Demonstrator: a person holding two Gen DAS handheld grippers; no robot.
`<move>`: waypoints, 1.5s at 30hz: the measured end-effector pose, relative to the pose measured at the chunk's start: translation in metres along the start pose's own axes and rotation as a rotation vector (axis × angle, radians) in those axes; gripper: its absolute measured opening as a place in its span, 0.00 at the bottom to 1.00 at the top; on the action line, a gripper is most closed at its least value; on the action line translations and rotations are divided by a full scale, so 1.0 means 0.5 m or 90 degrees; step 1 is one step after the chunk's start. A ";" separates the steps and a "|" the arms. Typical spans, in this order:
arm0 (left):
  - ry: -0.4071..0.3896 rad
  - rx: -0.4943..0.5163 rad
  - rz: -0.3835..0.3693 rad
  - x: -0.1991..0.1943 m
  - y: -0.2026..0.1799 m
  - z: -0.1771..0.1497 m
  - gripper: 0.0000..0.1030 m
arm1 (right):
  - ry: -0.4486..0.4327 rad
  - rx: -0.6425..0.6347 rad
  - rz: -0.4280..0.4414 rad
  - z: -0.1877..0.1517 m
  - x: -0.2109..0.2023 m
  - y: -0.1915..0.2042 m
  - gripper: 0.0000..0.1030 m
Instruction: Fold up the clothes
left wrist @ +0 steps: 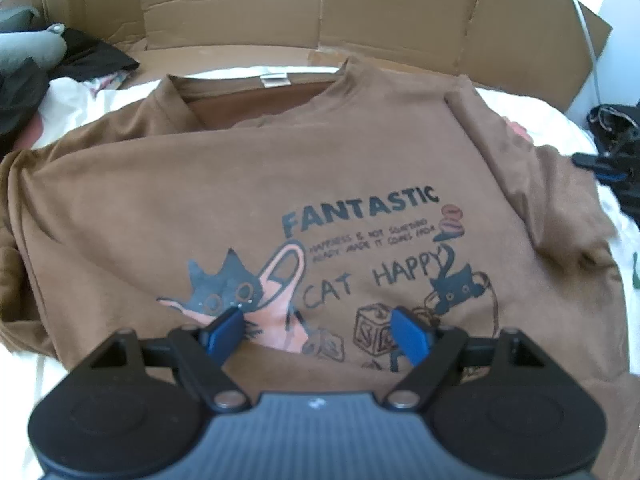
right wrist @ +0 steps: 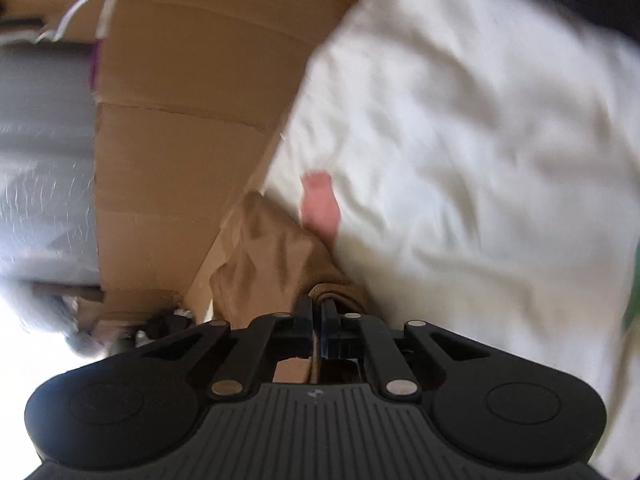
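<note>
A brown T-shirt (left wrist: 304, 184) lay spread face up on a white bed sheet (left wrist: 100, 96), its neckline toward the far side, against flattened cardboard (left wrist: 304, 4), and its hem toward the left wrist camera — so its long axis ran from near to far in that view. The print read upright from the near side: "FANTASTIC", "CAT HAPPY", with dark cats and a pink shape. A white neck label (left wrist: 274, 79) showed inside the collar. One sleeve trailed off to the picture's left, rumpled; the other bunched up at the picture's right edge.

The left gripper (left wrist: 318, 330) hovered over the lower part of the print, its blue fingertips (left wrist: 226, 326) standing wide apart with nothing between them (whether they touched the cloth could not be told).

In the right wrist view, blurred and rolled to one side, the right gripper (right wrist: 318, 312) had its jaws drawn together on a fold of the brown T-shirt (right wrist: 272, 256) — the fabric rose from between the tips and ran away from the camera. White sheet (right wrist: 460, 152) filled the picture's right, cardboard (right wrist: 180, 128) its left, and a pink patch (right wrist: 320, 204) lay on the sheet just beyond the pinched cloth. Dark clothing (left wrist: 80, 56) was heaped at the far left of the bed.
</note>
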State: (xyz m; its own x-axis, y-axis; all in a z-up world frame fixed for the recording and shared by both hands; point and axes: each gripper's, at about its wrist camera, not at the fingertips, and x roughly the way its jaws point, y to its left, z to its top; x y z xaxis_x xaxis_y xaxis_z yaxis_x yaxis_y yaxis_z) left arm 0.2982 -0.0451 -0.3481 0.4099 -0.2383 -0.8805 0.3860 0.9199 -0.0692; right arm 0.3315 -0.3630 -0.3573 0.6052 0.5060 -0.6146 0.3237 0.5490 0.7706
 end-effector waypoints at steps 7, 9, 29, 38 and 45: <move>0.002 0.008 -0.003 0.003 -0.004 -0.003 0.80 | -0.049 -0.208 -0.091 0.076 -0.064 0.090 0.00; 0.000 0.005 -0.003 0.002 -0.003 -0.001 0.80 | -0.060 -0.247 -0.117 0.094 -0.074 0.103 0.00; 0.001 0.009 -0.006 0.007 -0.009 0.002 0.80 | -0.183 -0.391 -0.252 0.150 -0.145 0.071 0.00; -0.001 0.000 -0.011 0.004 -0.001 0.001 0.80 | -0.188 -0.408 -0.313 0.135 -0.151 0.057 0.27; -0.007 -0.011 -0.013 0.001 0.006 0.003 0.80 | -0.173 -0.403 -0.274 0.064 -0.175 0.018 0.38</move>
State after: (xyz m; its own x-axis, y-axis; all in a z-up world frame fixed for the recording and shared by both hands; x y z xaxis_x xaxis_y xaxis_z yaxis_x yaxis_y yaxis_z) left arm 0.3008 -0.0431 -0.3478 0.4107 -0.2603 -0.8738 0.3802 0.9200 -0.0954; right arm 0.3048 -0.4236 -0.2914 0.7030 0.0296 -0.7106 0.1456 0.9720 0.1846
